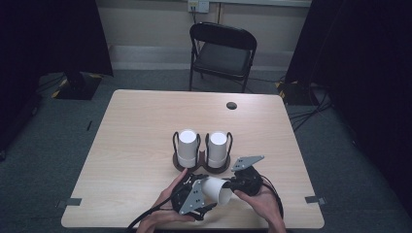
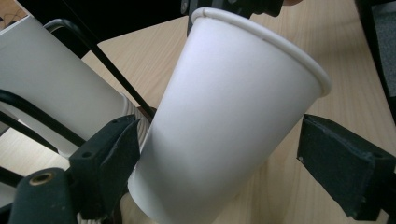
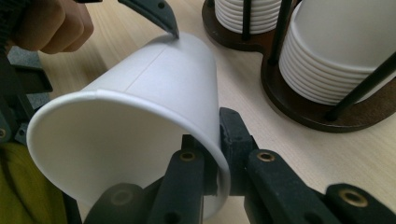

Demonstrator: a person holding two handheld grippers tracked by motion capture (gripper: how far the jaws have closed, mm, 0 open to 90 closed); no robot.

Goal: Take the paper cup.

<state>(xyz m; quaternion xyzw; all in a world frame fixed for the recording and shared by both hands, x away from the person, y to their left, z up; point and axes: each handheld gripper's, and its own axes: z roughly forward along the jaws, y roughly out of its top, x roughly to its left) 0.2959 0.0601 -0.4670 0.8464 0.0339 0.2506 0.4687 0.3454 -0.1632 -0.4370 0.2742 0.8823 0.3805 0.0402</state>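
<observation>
A single white paper cup (image 1: 216,190) lies tilted above the table's near edge, between both grippers. My right gripper (image 3: 210,135) is shut on the cup's rim (image 3: 219,154), one jaw inside and one outside. In the high view it sits at the cup's mouth (image 1: 234,187). My left gripper (image 2: 219,140) stands open around the cup's body (image 2: 224,107). Its left jaw is right against the wall and its right jaw is clear of it. Two stacks of white cups (image 1: 187,145) (image 1: 217,145) stand in black wire holders just beyond.
The holders' dark wooden base (image 3: 299,112) is close to the right of the held cup. A person's hand (image 3: 51,23) holds the left gripper. A black folding chair (image 1: 223,48) stands beyond the table, and a cable hole (image 1: 231,105) is near the far edge.
</observation>
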